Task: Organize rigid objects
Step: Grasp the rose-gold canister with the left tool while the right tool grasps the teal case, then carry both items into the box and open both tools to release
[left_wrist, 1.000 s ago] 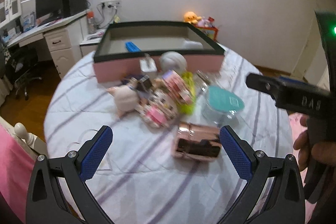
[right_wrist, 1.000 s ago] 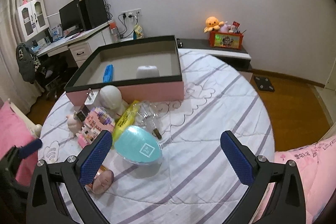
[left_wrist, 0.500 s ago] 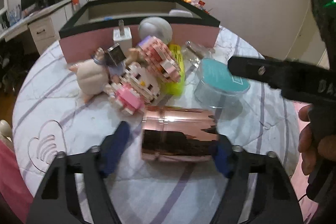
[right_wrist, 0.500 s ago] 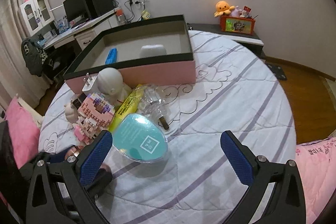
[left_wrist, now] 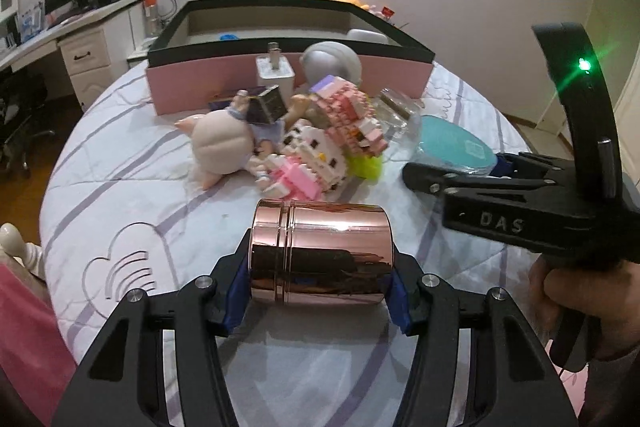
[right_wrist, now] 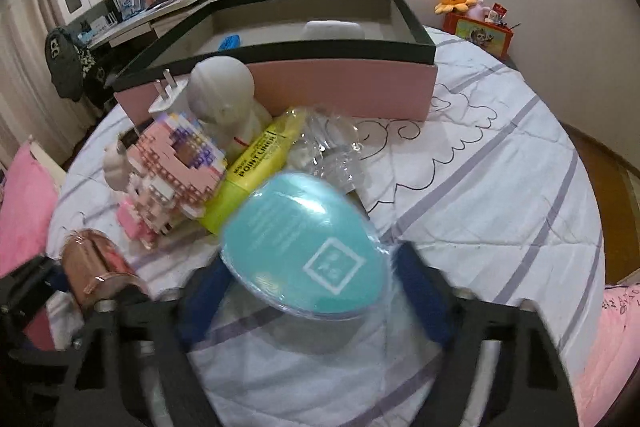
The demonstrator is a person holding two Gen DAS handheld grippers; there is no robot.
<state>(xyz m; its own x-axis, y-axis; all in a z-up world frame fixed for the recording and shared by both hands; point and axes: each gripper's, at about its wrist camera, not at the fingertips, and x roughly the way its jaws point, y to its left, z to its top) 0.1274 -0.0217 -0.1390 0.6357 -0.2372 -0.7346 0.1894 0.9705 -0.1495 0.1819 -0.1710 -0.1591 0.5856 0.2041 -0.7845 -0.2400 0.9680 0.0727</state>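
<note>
A rose-gold tin (left_wrist: 320, 251) lies on its side on the striped cloth. My left gripper (left_wrist: 318, 279) has a blue pad against each end of it, its jaws still closing. A clear round container with a teal lid (right_wrist: 304, 243) sits between my right gripper's (right_wrist: 312, 287) blurred fingers. Those jaws are closing too, and the pads reach its sides. The tin (right_wrist: 96, 267) also shows at the lower left of the right wrist view. Behind both stands the pink box with a black rim (left_wrist: 224, 75).
A heap lies in front of the box: a brick-built pink figure (left_wrist: 344, 111), a pale doll (left_wrist: 220, 147), a white astronaut figure (right_wrist: 224, 95), a charger (left_wrist: 274, 71), a yellow highlighter (right_wrist: 260, 155) and clear plastic (right_wrist: 336, 151). A hand (left_wrist: 580, 311) holds the right gripper. A desk (left_wrist: 80, 39) stands at the far left.
Both grippers came down and forward. The left jaws closed from wide open onto the tin's ends. The right jaws, wide open until half a second ago, closed around the teal-lidded container.
</note>
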